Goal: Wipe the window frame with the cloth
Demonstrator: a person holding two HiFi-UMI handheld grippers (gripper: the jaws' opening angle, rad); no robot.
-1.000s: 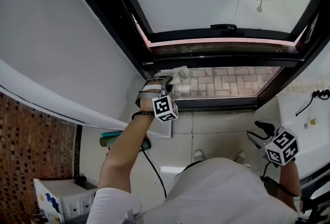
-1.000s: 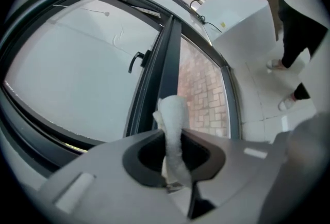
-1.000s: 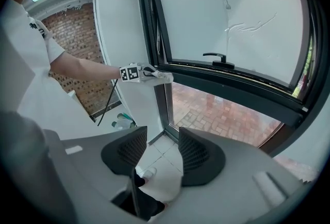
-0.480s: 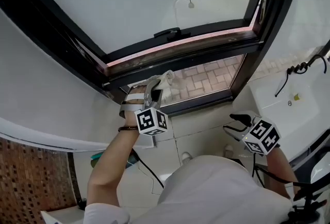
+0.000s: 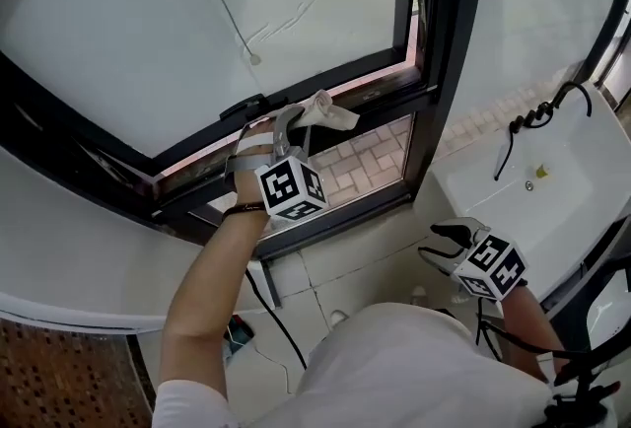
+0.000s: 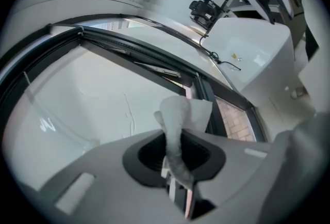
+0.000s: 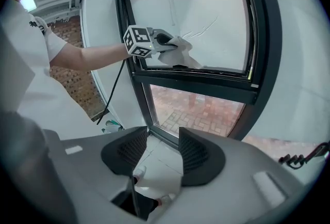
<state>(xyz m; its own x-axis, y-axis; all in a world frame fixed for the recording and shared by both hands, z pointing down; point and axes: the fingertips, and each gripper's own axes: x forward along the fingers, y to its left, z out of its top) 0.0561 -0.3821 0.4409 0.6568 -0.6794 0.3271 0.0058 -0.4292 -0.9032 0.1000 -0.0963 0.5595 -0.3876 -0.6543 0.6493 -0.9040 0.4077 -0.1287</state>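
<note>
A black window frame (image 5: pixel 435 41) is set in plain white walls, and its large upper pane (image 5: pixel 148 12) is seen to be milky white and marked by a few thin scratches. A thin cord with a small bead (image 5: pixel 254 59) is hung in front of that pane. Through the clear lower pane, reddish brick paving (image 5: pixel 367 156) is seen outside. Pale tiles (image 5: pixel 335 263) are laid under the window, and brown mosaic tiling (image 5: pixel 59 387) is seen at the lower left of the head view. To the right, a white surface (image 5: pixel 562 199) is crossed by a black coiled cable (image 5: pixel 532 115).

No brand name can be read. Black-and-white square markers are carried on the cubes of both grippers, and small dark print on the person's sleeve is too small to be made out.

The cloth (image 6: pixel 178 125) is pale grey-white, crumpled and soft. It is pinched between the jaws of the left gripper (image 5: pixel 296 125), with a loose flap spread out beyond the tips. In the right gripper view the flap is laid against the horizontal bar of the frame, just beside the black window handle (image 5: pixel 246 107).

The right gripper (image 7: pixel 162 150) is held low and well apart from the window. Its jaws are spread, and nothing is held between them.
</note>
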